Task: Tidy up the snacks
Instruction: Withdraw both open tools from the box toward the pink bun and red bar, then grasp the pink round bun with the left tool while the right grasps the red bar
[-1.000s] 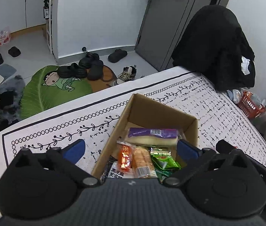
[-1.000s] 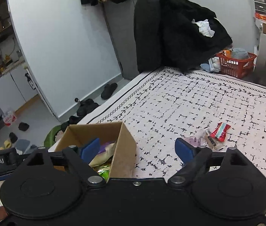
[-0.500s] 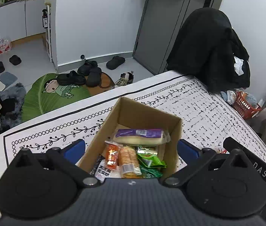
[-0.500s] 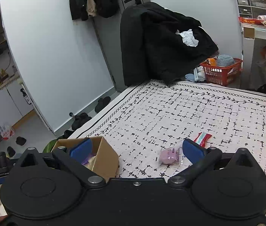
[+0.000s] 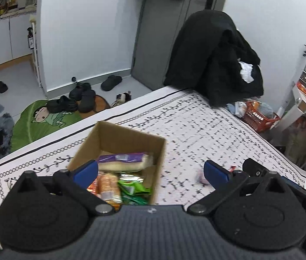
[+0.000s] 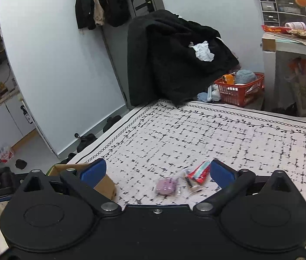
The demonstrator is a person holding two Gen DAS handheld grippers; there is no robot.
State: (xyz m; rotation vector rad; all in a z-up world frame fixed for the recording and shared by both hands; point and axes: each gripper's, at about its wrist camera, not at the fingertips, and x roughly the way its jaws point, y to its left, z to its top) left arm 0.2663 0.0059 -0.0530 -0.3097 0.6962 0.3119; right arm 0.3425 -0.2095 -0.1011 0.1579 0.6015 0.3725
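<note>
Patterned white cloth (image 6: pixel 218 136) carries your box (image 5: pixel 118 140); both grippers, left (image 5: pixel 150 171) and right (image 6: pixel 156 171), gape empty; black coat (image 6: pixel 170 60) far.

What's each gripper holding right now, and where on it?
Nothing. Left gripper and right gripper are both open and empty; the loose snacks lie untouched on the table.

Room view: I am seeing pale blue walls (image 6: pixel 61 60) and a grey door (image 5: pixel 159 43).
A black coat (image 6: pixel 174 58) is draping over furniture beside a red basket (image 6: pixel 239 88).
</note>
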